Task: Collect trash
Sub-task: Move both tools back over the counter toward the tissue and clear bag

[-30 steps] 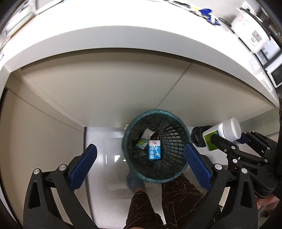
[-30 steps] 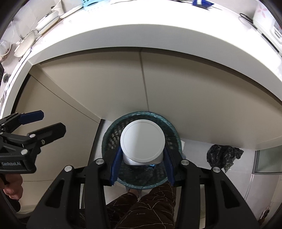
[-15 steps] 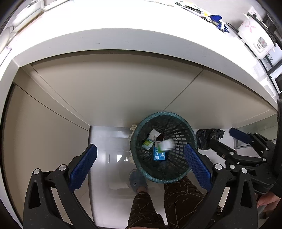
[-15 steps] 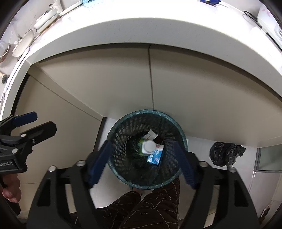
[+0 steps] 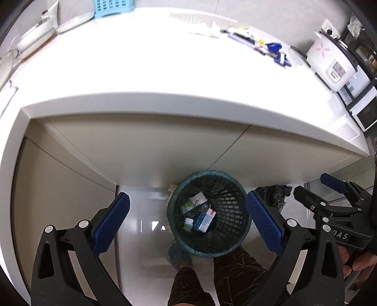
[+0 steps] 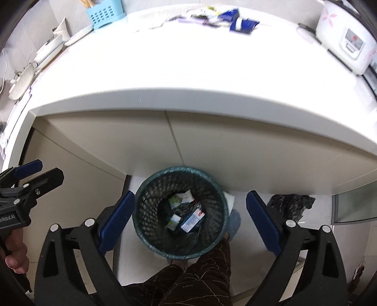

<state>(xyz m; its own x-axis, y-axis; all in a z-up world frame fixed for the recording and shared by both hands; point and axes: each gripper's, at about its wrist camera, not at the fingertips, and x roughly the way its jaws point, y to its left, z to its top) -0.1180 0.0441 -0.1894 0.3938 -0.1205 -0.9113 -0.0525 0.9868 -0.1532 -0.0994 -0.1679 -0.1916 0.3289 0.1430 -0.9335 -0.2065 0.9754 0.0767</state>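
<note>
A green mesh waste basket [image 5: 235,211] [image 6: 146,207] stands on the floor under the white counter edge. Inside it lie a blue-and-white carton [image 5: 205,220] [image 6: 192,220], a small white bottle [image 5: 188,222] [image 6: 174,221] and a green-and-white box [image 5: 195,202]. My left gripper [image 5: 186,196] hangs open high above the basket, empty. Beside it, my right gripper [image 6: 190,195] is also above the basket; its jaws are opening and nothing is between them. More trash, blue wrappers [image 5: 278,54] [image 6: 240,21], lies at the back of the counter.
A white rice cooker [image 5: 329,66] [image 6: 348,40] stands at the counter's right, a light blue basket [image 5: 113,7] at the back left. A black bag [image 5: 275,193] [image 6: 292,204] lies right of the waste basket. The person's trouser legs [image 5: 235,270] are just below it.
The right gripper opened and let go of the white bottle, which dropped into the basket. Both grippers rose, so more of the countertop shows.
</note>
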